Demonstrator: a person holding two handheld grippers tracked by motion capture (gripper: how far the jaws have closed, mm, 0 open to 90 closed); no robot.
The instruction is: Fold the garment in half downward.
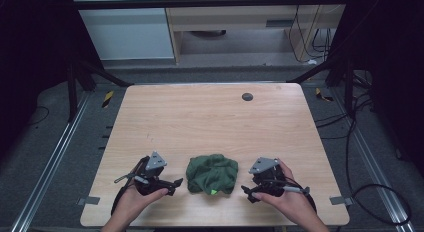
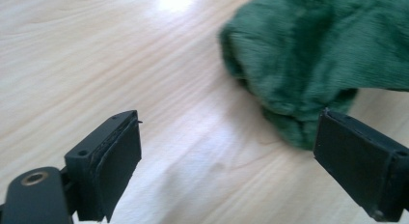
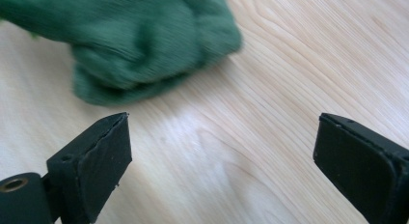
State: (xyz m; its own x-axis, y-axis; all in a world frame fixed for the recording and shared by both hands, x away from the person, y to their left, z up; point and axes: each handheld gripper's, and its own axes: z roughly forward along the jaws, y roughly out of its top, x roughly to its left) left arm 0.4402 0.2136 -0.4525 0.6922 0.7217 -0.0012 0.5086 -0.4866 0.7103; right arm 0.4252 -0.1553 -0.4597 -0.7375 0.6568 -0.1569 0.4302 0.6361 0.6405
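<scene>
A crumpled dark green cloth [image 1: 212,174] lies in a heap near the front edge of the wooden table [image 1: 210,117], with a small bright green tag at its front. My left gripper [image 1: 176,184] sits just left of the heap, jaws wide apart over bare wood, pointing toward the cloth [image 2: 313,55]. My right gripper [image 1: 247,191] sits just right of the heap, jaws also wide apart and nothing between them; the cloth [image 3: 130,40] lies ahead of its left jaw. Neither gripper touches the cloth. A hand holds each gripper.
A small dark round disc [image 1: 247,97] lies near the table's far edge. Black frame bars [image 1: 100,72] stand at the far corners. Cables [image 1: 360,157] run on the floor to the right. Metal rails [image 1: 50,157] flank the table.
</scene>
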